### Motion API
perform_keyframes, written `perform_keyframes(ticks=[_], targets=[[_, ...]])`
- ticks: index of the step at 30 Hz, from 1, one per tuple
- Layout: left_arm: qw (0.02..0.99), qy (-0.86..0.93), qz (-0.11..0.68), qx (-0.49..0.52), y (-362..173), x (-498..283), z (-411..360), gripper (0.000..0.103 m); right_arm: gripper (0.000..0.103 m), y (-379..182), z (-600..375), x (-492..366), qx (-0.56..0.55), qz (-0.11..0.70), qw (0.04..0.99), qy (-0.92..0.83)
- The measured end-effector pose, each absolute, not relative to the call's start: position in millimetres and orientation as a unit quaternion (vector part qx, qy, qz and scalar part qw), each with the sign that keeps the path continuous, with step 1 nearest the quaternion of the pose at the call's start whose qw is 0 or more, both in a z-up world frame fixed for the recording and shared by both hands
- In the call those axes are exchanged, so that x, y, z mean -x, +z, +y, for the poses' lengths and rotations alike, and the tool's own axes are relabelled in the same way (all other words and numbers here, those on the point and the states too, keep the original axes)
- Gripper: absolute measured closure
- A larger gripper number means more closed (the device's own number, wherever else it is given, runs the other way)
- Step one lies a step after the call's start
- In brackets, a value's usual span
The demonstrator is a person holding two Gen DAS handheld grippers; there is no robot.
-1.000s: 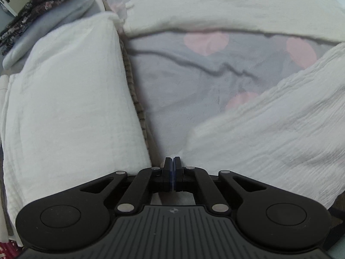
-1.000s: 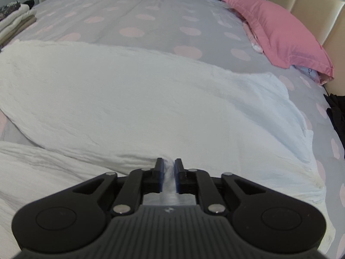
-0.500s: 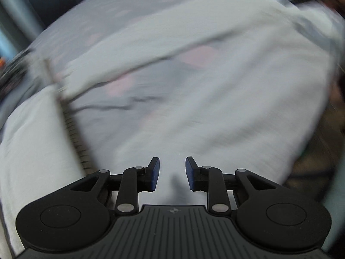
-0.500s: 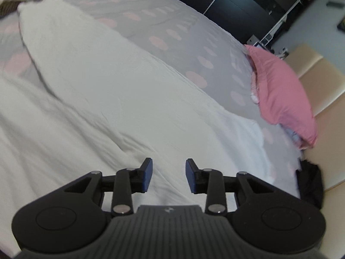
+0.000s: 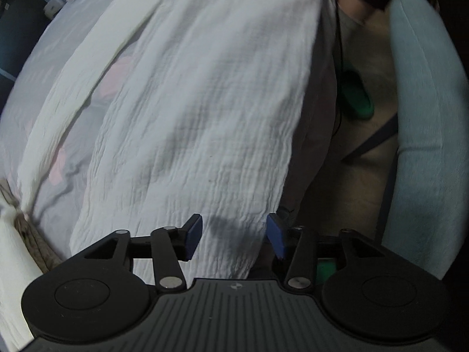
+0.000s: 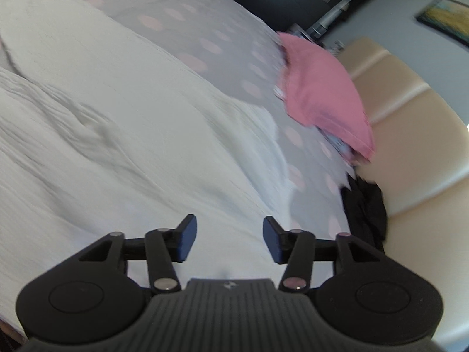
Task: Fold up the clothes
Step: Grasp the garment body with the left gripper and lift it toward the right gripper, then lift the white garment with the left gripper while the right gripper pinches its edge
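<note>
A large white crinkled garment (image 5: 205, 94) lies spread on the grey bed cover with pink dots (image 5: 38, 67). My left gripper (image 5: 234, 236) hovers open just above its near edge, nothing between the blue pads. In the right wrist view the same white garment (image 6: 111, 111) stretches across the bed in two long folds. My right gripper (image 6: 230, 240) is open above it, holding nothing.
A folded white pile (image 5: 11, 261) sits at the left wrist view's lower left. A person's light sleeve (image 5: 422, 135) and a green object (image 5: 356, 94) are to the right. A pink pillow (image 6: 322, 99), dark clothing (image 6: 365, 202) and a cream headboard (image 6: 410, 135) lie right.
Both grippers were shut on the white garment a second ago; both have let go and opened wide. The left view swung right toward the bed edge, the right view tilted.
</note>
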State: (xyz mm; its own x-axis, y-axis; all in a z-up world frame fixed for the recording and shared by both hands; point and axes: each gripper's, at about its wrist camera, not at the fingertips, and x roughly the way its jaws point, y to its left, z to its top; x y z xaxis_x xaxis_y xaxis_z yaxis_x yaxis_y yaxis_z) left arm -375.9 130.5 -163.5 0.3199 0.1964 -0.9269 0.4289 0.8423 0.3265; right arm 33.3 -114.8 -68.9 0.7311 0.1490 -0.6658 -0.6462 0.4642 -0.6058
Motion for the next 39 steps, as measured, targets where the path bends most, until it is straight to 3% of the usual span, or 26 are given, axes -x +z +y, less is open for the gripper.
perform_keyframes(ticks=[7,9,11,14,27,32,39], targets=[[0.733,-0.071,0.587,-0.336,-193.3,373.6,109.0,0.057,0.049,-71.6,-168.2,-44.1,0.463,0.29,0.812,0.204],[0.731,-0.063,0.585,-0.344,-196.6,373.2,108.0,0.063,0.048,-70.1,-182.8,-45.8,0.476,0.289,0.808,0.195],[0.736,-0.051,0.582,-0.342,-194.9,373.3,111.2,0.08,0.049,-70.8,-198.6,-48.4,0.49,0.29,0.801,0.185],[0.754,-0.045,0.589,-0.286,-182.5,371.2,126.8,0.096,0.049,-76.7,-219.3,-49.3,0.519,0.292,0.782,0.185],[0.83,0.055,0.543,-0.115,-121.0,352.5,183.2,0.1,0.045,-141.1,-231.2,-15.0,0.682,0.244,0.621,0.3],[0.834,0.086,0.538,-0.088,-118.4,346.5,189.2,0.1,0.045,-158.2,-223.4,-13.0,0.709,0.225,0.586,0.322],[0.811,0.089,0.564,-0.125,-133.0,349.2,175.4,0.099,0.044,-170.5,-221.7,-22.3,0.714,0.23,0.584,0.312]])
